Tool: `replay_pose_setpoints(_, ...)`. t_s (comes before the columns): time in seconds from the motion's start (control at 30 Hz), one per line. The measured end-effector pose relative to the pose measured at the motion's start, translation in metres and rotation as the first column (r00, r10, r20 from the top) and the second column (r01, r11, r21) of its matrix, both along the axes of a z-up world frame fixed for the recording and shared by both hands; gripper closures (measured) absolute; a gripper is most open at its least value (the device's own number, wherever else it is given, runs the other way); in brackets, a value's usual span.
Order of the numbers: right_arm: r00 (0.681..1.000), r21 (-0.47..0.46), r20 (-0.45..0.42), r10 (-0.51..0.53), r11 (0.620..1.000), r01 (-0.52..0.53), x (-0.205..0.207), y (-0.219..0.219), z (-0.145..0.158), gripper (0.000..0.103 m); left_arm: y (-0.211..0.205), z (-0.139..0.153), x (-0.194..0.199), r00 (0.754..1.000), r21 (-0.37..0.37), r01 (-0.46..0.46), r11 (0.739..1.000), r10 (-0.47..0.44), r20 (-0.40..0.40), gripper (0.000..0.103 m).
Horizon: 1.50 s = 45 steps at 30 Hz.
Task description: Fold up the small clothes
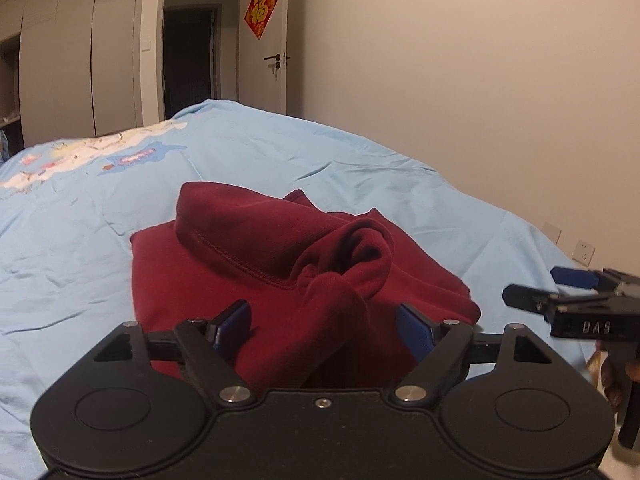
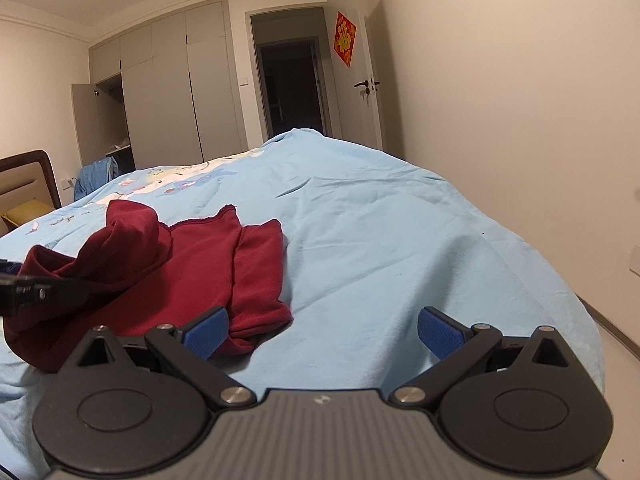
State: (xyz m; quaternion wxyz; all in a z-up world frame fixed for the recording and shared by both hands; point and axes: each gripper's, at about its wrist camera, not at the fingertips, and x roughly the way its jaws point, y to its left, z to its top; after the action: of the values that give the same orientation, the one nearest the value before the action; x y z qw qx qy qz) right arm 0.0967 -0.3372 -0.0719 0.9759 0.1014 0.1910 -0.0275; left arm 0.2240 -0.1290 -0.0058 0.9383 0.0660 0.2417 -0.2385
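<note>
Red garment half-folded on bed, left fingers straddling a bunched fold, right fingers wide and empty.

The dark red garment (image 1: pixel 248 248) lies near the bed's near edge on the light blue sheet (image 1: pixel 360 168), lower part flat, upper part rumpled into a raised roll (image 1: pixel 344 264). That roll runs down between the left gripper (image 1: pixel 324 320) fingers; they sit moderately apart on either side of it, so not clamped, can't tell if either pad touches the cloth. Probably lined up there to pinch the loose part and lay it over. Right gripper (image 2: pixel 322 332) hangs off the garment's right side, over bare sheet, fingers spread wide, holding nothing; its left finger (image 2: pixel 206 332) is just beside the garment's corner (image 2: pixel 260 320), likely ready to pin or take that edge. Fold looks part done, the top still needs flattening.
</note>
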Motion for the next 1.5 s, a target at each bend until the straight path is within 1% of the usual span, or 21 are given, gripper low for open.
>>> replay_pose_setpoints(0.13,1.000,0.030,0.003,0.017,0.999,-0.017,0.006,0.001,0.003,0.000,0.000,-0.001,-0.016,0.998,0.055,-0.020,0.998,0.017,0.057,0.021)
replay_pose_setpoints(0.2,1.000,0.038,0.002,0.024,0.999,-0.024,0.009,0.004,0.005,0.000,-0.002,-0.002,-0.021,0.996,0.089,-0.039,0.995,0.033,0.078,0.023)
replay_pose_setpoints(0.27,0.999,0.039,0.004,0.035,0.999,-0.035,0.011,0.008,0.007,0.000,-0.002,-0.004,-0.026,0.995,0.119,-0.048,0.992,0.036,0.096,0.028)
replay_pose_setpoints(0.33,0.998,0.047,0.009,0.056,0.997,-0.057,0.014,0.012,0.009,0.000,-0.002,-0.005,-0.029,0.993,0.135,-0.060,0.989,0.045,0.112,0.035)
replay_pose_setpoints(0.4,0.996,0.062,0.017,0.085,0.994,-0.086,0.019,0.015,0.012,0.000,0.000,-0.004,-0.030,0.992,0.137,-0.067,0.988,0.051,0.119,0.046)
replay_pose_setpoints(0.5,0.991,0.077,0.042,0.128,0.988,-0.131,0.028,0.021,0.022,0.000,0.004,-0.005,-0.031,0.991,0.124,-0.074,0.990,0.059,0.118,0.052)
replay_pose_setpoints(0.6,0.980,0.118,0.058,0.188,0.974,-0.194,0.043,0.026,0.031,0.000,0.004,-0.008,-0.031,0.992,0.113,-0.076,0.991,0.064,0.106,0.058)
replay_pose_setpoints(0.77,0.948,0.199,0.056,0.314,0.927,-0.319,0.076,0.043,0.033,0.000,0.004,-0.011,-0.033,0.992,0.111,-0.083,0.990,0.071,0.106,0.063)
replay_pose_setpoints(0.83,0.940,0.240,0.049,0.338,0.909,-0.340,0.090,0.049,0.033,0.001,0.005,-0.011,-0.033,0.992,0.105,-0.087,0.991,0.076,0.102,0.064)
replay_pose_setpoints(0.9,0.938,0.291,0.050,0.343,0.893,-0.342,0.101,0.053,0.033,0.004,0.005,-0.011,-0.033,0.992,0.099,-0.090,0.991,0.080,0.100,0.064)
replay_pose_setpoints(0.97,0.948,0.330,0.031,0.316,0.892,-0.308,0.111,0.058,0.032,0.014,0.005,-0.011,-0.033,0.991,0.096,-0.092,0.991,0.083,0.101,0.064)
replay_pose_setpoints(1.03,0.951,0.360,0.029,0.307,0.885,-0.296,0.120,0.061,0.032,0.023,0.004,-0.012,-0.033,0.991,0.096,-0.093,0.991,0.084,0.101,0.065)
replay_pose_setpoints(1.1,0.949,0.385,0.030,0.314,0.873,-0.301,0.130,0.063,0.032,0.025,0.004,-0.012,-0.033,0.991,0.098,-0.094,0.991,0.084,0.106,0.067)
replay_pose_setpoints(1.13,0.948,0.393,0.025,0.318,0.869,-0.302,0.134,0.065,0.031,0.029,0.004,-0.012,-0.034,0.991,0.099,-0.095,0.991,0.084,0.108,0.068)
replay_pose_setpoints(1.17,0.947,0.399,0.018,0.321,0.866,-0.301,0.138,0.066,0.031,0.038,0.004,-0.012,-0.034,0.990,0.099,-0.095,0.991,0.084,0.110,0.068)
replay_pose_setpoints(1.2,0.947,0.402,0.007,0.321,0.866,-0.297,0.142,0.068,0.029,0.042,0.005,-0.012,-0.034,0.990,0.098,-0.095,0.991,0.084,0.110,0.069)
replay_pose_setpoints(1.27,0.947,0.397,-0.014,0.320,0.871,-0.288,0.146,0.070,0.025,0.060,0.005,-0.012,-0.034,0.990,0.095,-0.097,0.991,0.086,0.112,0.071)
replay_pose_setpoints(1.33,0.949,0.391,-0.024,0.316,0.876,-0.282,0.147,0.070,0.020,0.072,0.006,-0.012,-0.035,0.989,0.091,-0.099,0.991,0.088,0.117,0.074)
replay_pose_setpoints(1.37,0.949,0.388,-0.025,0.313,0.879,-0.279,0.147,0.070,0.019,0.077,0.006,-0.012,-0.035,0.989,0.091,-0.099,0.991,0.088,0.121,0.075)
replay_pose_setpoints(1.43,0.950,0.380,-0.014,0.313,0.880,-0.284,0.144,0.069,0.017,0.084,0.004,-0.010,-0.035,0.988,0.089,-0.100,0.991,0.088,0.128,0.078)
replay_pose_setpoints(1.5,0.950,0.357,0.001,0.312,0.887,-0.292,0.141,0.070,0.019,0.087,0.001,-0.008,-0.034,0.988,0.090,-0.095,0.991,0.083,0.133,0.081)
